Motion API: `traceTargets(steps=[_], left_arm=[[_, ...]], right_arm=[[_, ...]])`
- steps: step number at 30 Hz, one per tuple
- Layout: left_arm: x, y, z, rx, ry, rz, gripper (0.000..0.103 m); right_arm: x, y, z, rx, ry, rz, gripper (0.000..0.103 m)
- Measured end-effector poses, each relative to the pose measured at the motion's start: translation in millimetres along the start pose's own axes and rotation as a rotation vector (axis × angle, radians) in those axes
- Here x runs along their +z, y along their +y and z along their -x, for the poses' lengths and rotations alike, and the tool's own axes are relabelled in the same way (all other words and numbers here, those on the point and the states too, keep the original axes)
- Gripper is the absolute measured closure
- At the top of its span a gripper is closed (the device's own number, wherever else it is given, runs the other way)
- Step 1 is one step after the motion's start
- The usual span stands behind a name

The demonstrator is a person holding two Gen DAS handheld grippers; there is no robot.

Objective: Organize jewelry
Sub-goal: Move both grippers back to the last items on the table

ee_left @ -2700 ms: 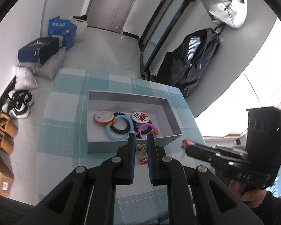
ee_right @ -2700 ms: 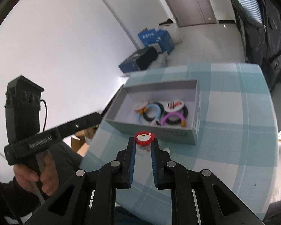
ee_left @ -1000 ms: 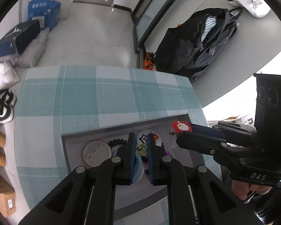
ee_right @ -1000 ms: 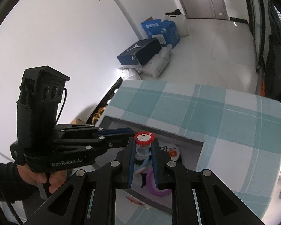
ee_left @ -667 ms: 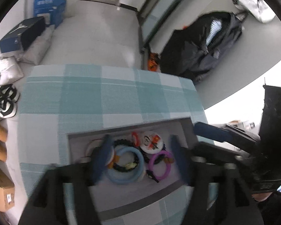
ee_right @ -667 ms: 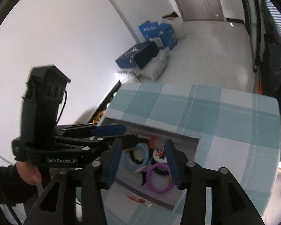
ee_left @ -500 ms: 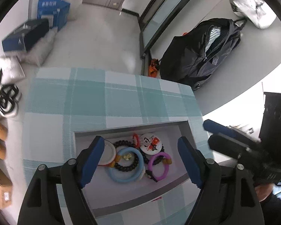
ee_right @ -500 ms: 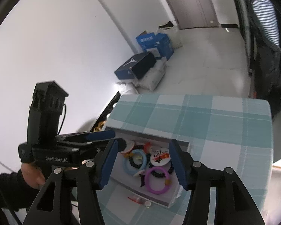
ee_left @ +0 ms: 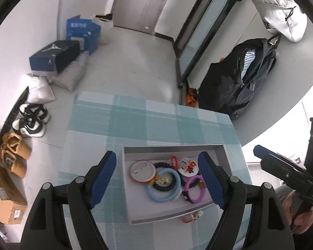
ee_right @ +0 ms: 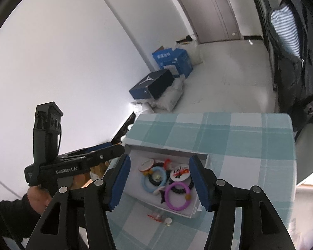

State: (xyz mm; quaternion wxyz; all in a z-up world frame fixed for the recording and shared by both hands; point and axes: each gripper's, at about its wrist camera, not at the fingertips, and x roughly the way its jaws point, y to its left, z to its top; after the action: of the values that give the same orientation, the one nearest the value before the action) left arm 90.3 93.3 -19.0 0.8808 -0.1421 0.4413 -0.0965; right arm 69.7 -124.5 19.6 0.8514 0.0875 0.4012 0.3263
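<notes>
My left gripper (ee_left: 157,180) and right gripper (ee_right: 158,184) hover above grey box (ee_left: 173,149) on checked tablecloth (ee_left: 135,120), jaws spread wide, nothing held. Jewelry inside box: blue ring (ee_left: 163,187), purple ring (ee_right: 178,196), round badge (ee_left: 141,170). Small red piece (ee_right: 156,216) lies outside, just beside box's near wall.

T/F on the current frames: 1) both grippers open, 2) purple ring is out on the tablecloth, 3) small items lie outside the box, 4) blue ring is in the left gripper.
1) True. The left gripper and the right gripper are both open and hold nothing.
2) False. The purple ring lies inside the grey box.
3) True. Small items lie on the tablecloth beside the box's near wall.
4) False. The blue ring lies in the box.
</notes>
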Motion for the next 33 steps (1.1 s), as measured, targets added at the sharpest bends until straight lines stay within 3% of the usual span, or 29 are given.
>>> traceTargets(steps=[3,10,14,18,22,33], left_arm=[[-5.3,-4.9,6.3,0.053,-0.021,-0.02,0.026],[-31.1,-21.5,23.5,0.166,-0.065,-0.049,0.026],[-61.7,-17.3,28.6,0.214,-0.083,-0.004,0.026],[-78.9,-16.7,23.1,0.191,-0.033,0.026,0.026],[-83.1,-22.7,20.0,0.176,-0.026,-0.004,0.026],[-101.3,-33.6,-7.4,0.137,0.082,-0.046,0.026]], right_arm=[[-4.6,3.9,7.2,-0.009,-0.022,-0.002,0.033],[-18.4,12.1,17.7,-0.017,-0.048,0.01,0.025],[-39.2,15.0,20.2,-0.006,-0.034,0.004,0.021],[-61.1,14.8,17.1,-0.012,0.0,-0.008,0.021],[-77.0,11.8,11.3,-0.048,0.047,-0.025,0.019],[-100.5,-6.3,-6.2,-0.138,0.142,-0.043,0.016]])
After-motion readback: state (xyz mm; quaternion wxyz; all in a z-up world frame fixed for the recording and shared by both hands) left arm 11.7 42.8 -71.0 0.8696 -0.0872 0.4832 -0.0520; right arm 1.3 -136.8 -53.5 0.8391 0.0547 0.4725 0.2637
